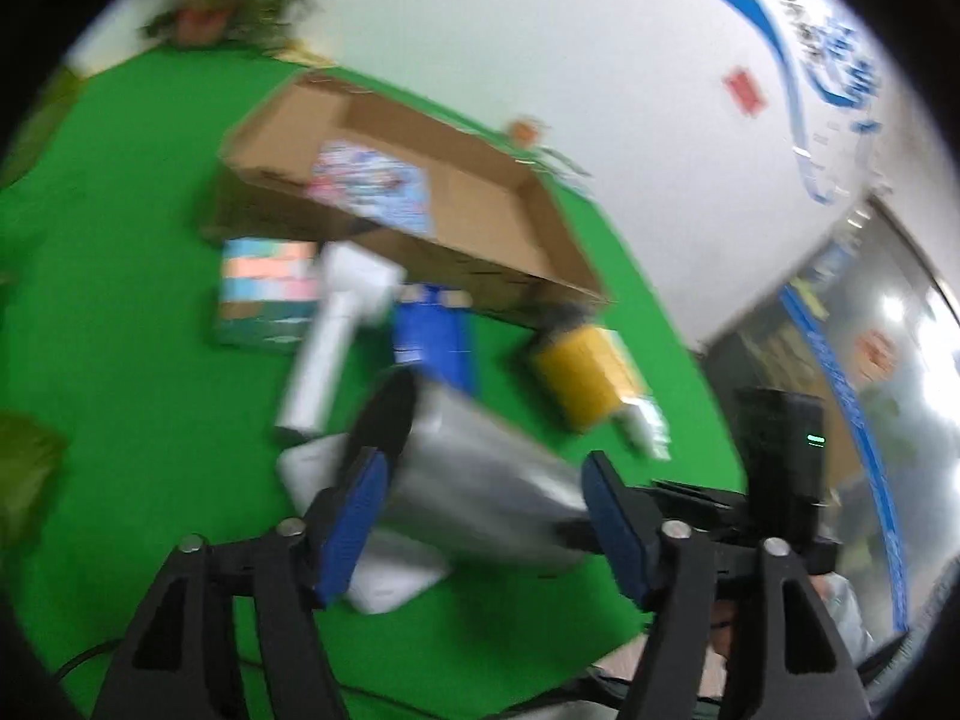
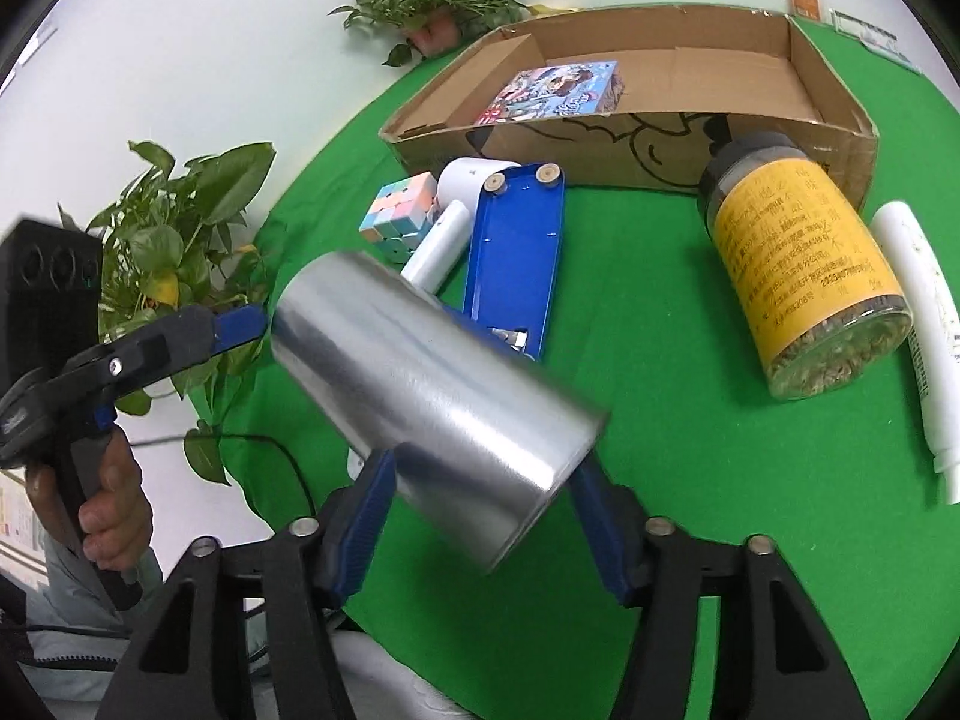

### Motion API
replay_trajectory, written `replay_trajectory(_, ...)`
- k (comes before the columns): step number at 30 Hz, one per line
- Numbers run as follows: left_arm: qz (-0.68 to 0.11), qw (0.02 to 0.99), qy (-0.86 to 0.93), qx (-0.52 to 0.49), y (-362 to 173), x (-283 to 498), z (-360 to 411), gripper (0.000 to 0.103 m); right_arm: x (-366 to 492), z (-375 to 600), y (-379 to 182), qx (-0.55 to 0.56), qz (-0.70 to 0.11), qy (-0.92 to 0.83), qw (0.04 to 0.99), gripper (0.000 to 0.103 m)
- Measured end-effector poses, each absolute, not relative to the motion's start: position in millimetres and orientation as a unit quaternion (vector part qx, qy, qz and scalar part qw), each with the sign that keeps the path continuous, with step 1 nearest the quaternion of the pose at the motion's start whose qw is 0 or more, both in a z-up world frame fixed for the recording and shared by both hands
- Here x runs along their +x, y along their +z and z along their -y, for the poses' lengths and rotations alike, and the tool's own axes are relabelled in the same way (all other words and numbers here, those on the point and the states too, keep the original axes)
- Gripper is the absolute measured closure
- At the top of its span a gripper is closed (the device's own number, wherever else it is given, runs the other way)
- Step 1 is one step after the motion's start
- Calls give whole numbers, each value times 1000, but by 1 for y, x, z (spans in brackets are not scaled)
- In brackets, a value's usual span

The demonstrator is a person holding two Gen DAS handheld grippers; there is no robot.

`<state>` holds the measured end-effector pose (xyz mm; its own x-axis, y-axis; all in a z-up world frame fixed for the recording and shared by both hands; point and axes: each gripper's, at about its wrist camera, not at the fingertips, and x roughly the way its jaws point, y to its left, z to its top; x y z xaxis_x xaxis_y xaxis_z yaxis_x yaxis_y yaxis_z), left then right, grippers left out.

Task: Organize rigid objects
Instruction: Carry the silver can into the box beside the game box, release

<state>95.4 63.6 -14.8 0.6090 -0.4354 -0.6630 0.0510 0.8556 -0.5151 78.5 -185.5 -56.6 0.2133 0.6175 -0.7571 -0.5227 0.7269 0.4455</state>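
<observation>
Both grippers are meeting on a silver can point(image 2: 432, 396) above the green table point(image 2: 690, 510).

The left gripper point(image 1: 486, 516) is reaching the can's far end with its blue pads on either side, though the blur is hiding whether they are touching. The right gripper point(image 2: 480, 516) is pinching the can's near end, holding it tilted in the air. Behind it, a puzzle cube point(image 2: 399, 213), a white roller point(image 2: 447, 222) and a blue case point(image 2: 519, 252) are lying just before the cardboard box point(image 2: 630, 150); a yellow-labelled jar point(image 2: 804, 276) and a white tube point(image 2: 924, 342) are lying further right.
</observation>
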Motion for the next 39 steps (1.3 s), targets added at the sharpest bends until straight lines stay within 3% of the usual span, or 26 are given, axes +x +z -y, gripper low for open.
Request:
replay_trajectory(2, -438, 860, -117, -232, -27, 102, -69, 33, 82, 167, -62, 44, -508, 369, 778, 51)
replay_trajectory(4, -455, 844, -122, -255, -39, 110, -68, 33, 75, 157, -64, 37, -514, 387, 765, 67)
replay_trajectory(6, -467, 826, -148, -278, -48, 117, -62, 33, 60, 146, -65, 22, -522, 410, 748, 72)
replay_trajectory(9, -480, 814, -173, -278, -55, 130, -47, 33, 38, 138, -61, -13, -518, 436, 736, 71)
replay_trajectory(14, -494, 804, -189, -273, -56, 155, -30, 32, 53, 173, -38, 10, -484, 405, 776, 50)
replay_trajectory(16, -496, 799, -201, -274, -56, 163, -27, 32, 70, 186, -38, 33, -481, 388, 786, 37)
replay_trajectory(23, -522, 778, -222, -270, -68, 182, -12, 28, 123, 160, -68, 63, -511, 389, 764, 28)
replay_trajectory(31, -521, 789, -218, -245, -67, 179, -8, 26, 118, 151, -71, 64, -507, 369, 776, 28)
replay_trajectory(39, -457, 849, -216, -157, 1, 175, 3, 26, 108, 155, -19, 83, -437, 363, 819, 28)
